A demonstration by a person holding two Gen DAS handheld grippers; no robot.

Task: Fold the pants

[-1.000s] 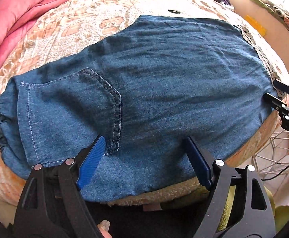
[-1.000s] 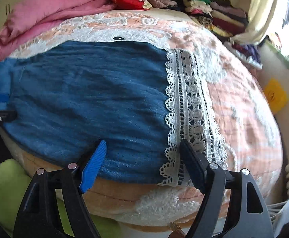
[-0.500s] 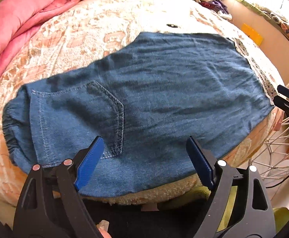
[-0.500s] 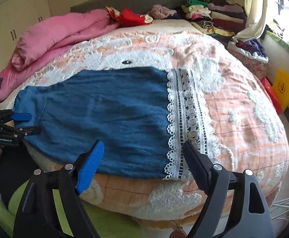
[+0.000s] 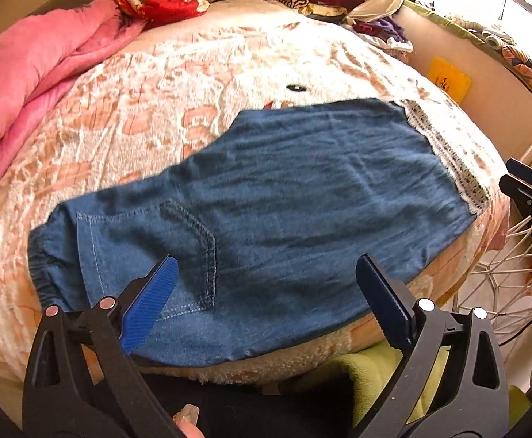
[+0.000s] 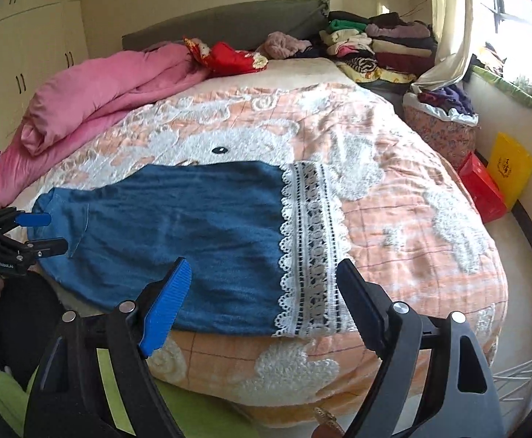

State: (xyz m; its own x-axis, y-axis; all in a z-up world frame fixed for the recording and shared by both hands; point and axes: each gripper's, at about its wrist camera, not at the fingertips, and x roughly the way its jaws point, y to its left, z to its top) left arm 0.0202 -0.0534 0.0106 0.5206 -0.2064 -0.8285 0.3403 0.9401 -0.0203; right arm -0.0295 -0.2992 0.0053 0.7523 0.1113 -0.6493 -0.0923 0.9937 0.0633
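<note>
Your left gripper [image 5: 266,284] is up off the cloth, jaws wide and just been opening further, nothing between the pads. Your right gripper [image 6: 262,284] is the same story: jaws wide, just been opening, nothing gripped.

The blue denim pants with a white lace hem band [image 5: 302,197] lie flat, folded lengthwise, across the near edge of the peach-and-white patterned bedspread [image 6: 393,189]. Elastic waistband and stitched back pocket [image 5: 149,248] sit at your left; lace hem [image 6: 313,248] sits under your right gripper.

Behind them: rumpled pink quilt [image 6: 112,87] at far left, and stacked folded clothes [image 6: 382,43] by the headboard. A yellow bag [image 6: 510,171] stands on the floor beside the bed.
</note>
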